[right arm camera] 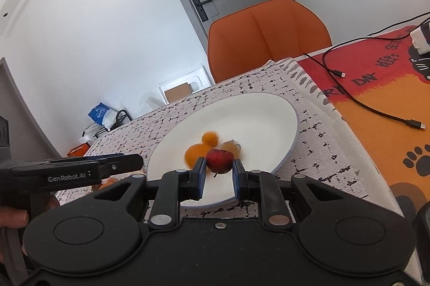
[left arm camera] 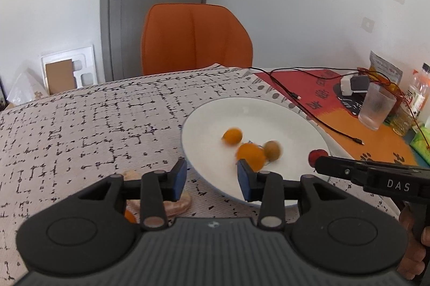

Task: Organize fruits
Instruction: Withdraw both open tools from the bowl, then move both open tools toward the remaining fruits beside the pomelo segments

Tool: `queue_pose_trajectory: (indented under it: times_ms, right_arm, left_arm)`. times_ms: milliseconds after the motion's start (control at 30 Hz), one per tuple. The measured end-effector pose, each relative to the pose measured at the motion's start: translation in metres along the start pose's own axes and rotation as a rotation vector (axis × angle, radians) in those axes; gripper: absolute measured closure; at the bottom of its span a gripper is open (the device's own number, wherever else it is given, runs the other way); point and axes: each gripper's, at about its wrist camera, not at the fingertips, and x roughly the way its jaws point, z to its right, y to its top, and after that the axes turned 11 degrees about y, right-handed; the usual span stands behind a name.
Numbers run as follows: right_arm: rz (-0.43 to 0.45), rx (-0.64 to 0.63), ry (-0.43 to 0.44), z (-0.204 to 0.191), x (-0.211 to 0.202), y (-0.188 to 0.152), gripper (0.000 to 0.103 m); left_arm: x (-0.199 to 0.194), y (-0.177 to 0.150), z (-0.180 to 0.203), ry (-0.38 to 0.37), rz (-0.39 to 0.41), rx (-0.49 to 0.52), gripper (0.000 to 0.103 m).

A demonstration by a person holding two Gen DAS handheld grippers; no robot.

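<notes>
A white plate (left arm camera: 268, 114) lies on the patterned tablecloth and holds a small orange fruit (left arm camera: 232, 136), a larger orange fruit (left arm camera: 251, 155) and a brown fruit (left arm camera: 272, 150), all blurred. My left gripper (left arm camera: 212, 180) is open and empty at the plate's near left rim. My right gripper (right arm camera: 219, 174) is shut on a small red fruit (right arm camera: 219, 160) and holds it over the plate (right arm camera: 255, 114), in front of the orange fruits (right arm camera: 197, 153). The red fruit also shows in the left wrist view (left arm camera: 315, 155). Peel-like orange pieces (left arm camera: 177, 205) lie on the cloth under my left gripper.
An orange chair (left arm camera: 196, 39) stands behind the table. At the right, on an orange and red mat (left arm camera: 376, 141), are a glass (left arm camera: 376, 106), a bottle (left arm camera: 416, 90), a white charger (left arm camera: 352, 84) and black cables (right arm camera: 376, 108).
</notes>
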Motion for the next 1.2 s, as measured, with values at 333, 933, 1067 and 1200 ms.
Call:
queue_pose_trajectory:
  times_ms: [333,933,1067,1200]
  right_arm:
    - [0.022,0.011,-0.031,-0.001,0.000,0.003,0.070]
    - [0.007,-0.026,-0.034,-0.025,0.001,-0.003,0.028]
    - [0.016,-0.042,-0.031,-0.033,0.001,-0.003,0.009]
    - [0.021,-0.081,-0.012,-0.046,0.001,-0.004,0.001]
  left_arm:
    - [-0.012,-0.005,-0.020,0.033,0.004,-0.044,0.046]
    - [-0.032,-0.022,-0.056,0.102,-0.009,-0.102,0.019]
    - [-0.038,-0.024,-0.065,0.106,-0.008,-0.120,0.018]
    - [-0.046,-0.027,-0.073,0.113,0.006,-0.130,0.011]
